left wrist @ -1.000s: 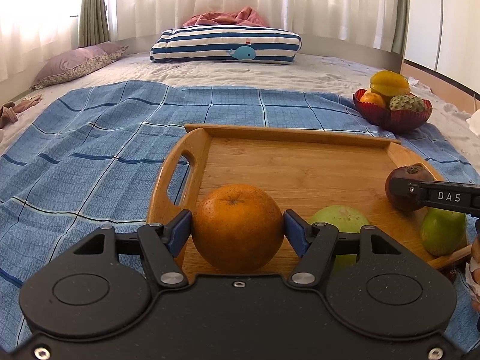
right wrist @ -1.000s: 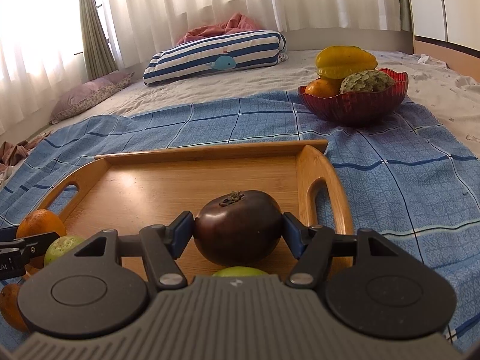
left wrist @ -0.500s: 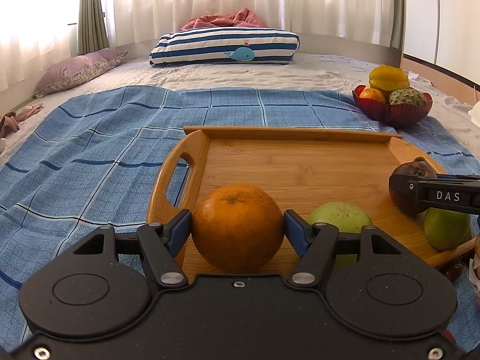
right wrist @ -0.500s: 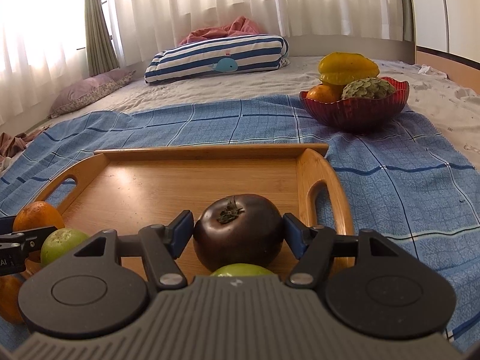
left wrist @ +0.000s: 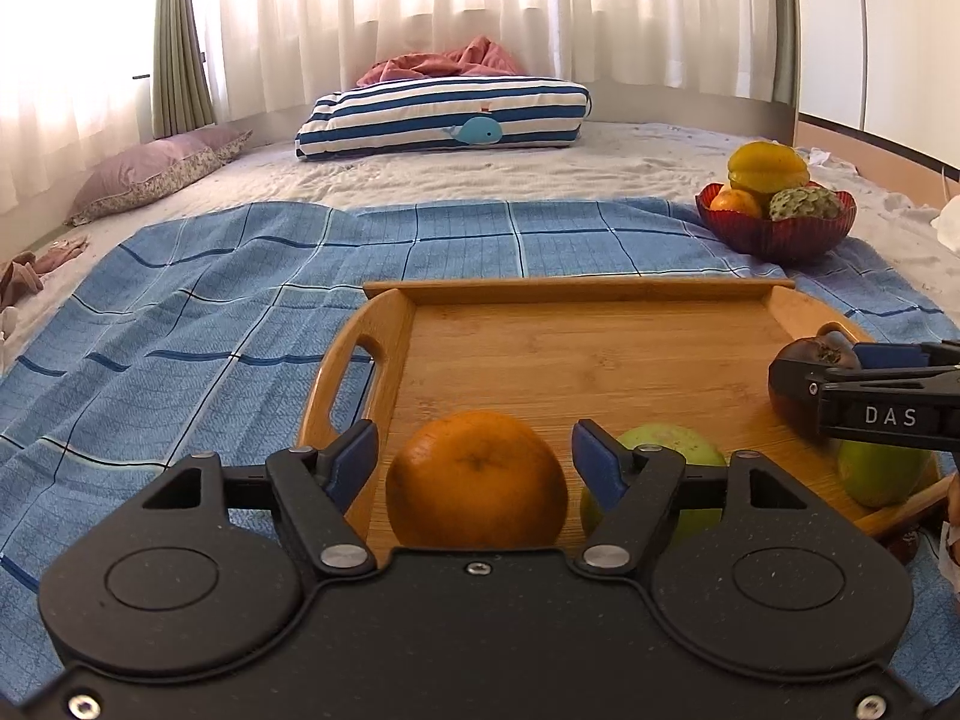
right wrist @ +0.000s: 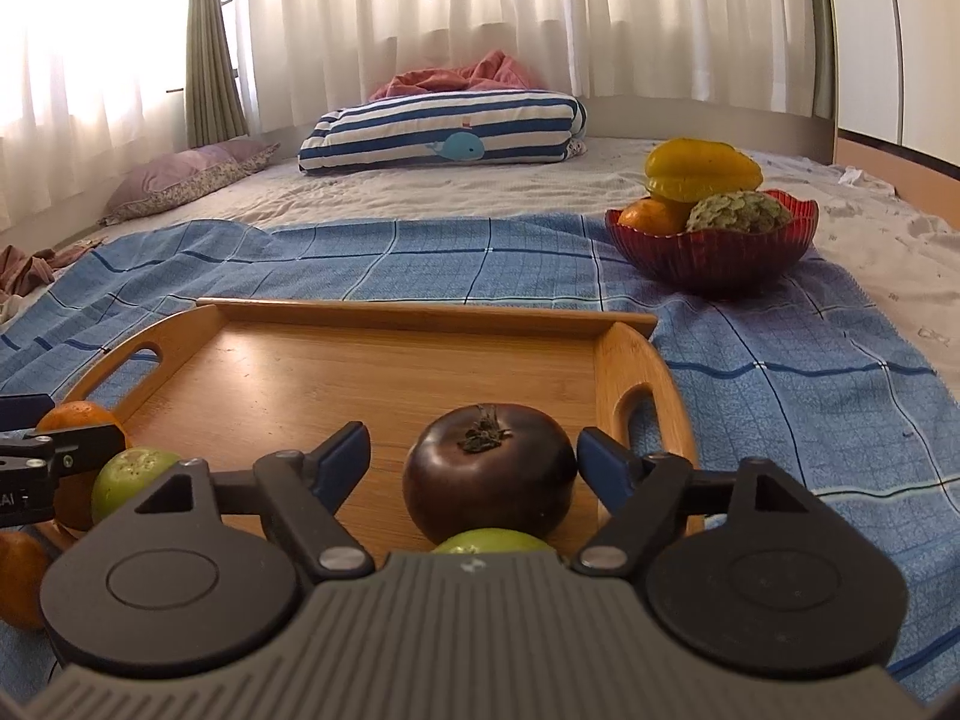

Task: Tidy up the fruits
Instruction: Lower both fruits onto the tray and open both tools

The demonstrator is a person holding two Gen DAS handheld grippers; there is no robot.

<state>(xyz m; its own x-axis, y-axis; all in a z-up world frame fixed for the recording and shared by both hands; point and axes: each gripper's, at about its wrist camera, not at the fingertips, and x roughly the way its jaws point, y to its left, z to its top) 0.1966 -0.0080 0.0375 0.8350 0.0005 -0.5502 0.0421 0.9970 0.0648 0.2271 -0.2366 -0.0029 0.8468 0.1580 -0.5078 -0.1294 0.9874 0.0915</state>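
"DAS" reads on the right hand-held gripper [left wrist: 864, 414]; both hand-held grippers have just been opening, the left hand-held gripper [left wrist: 474, 459] standing apart around the orange [left wrist: 477, 480], the right around the dark fruit [right wrist: 489, 474].

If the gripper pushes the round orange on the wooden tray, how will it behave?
The round orange would probably roll on the smooth wooden tray. The tray's raised rim should stop it. Its dimpled peel likely gives fair grip.

My right tool's body hides most of a green fruit [right wrist: 493, 539]; another orange [right wrist: 21, 576] is cut off at the left edge.
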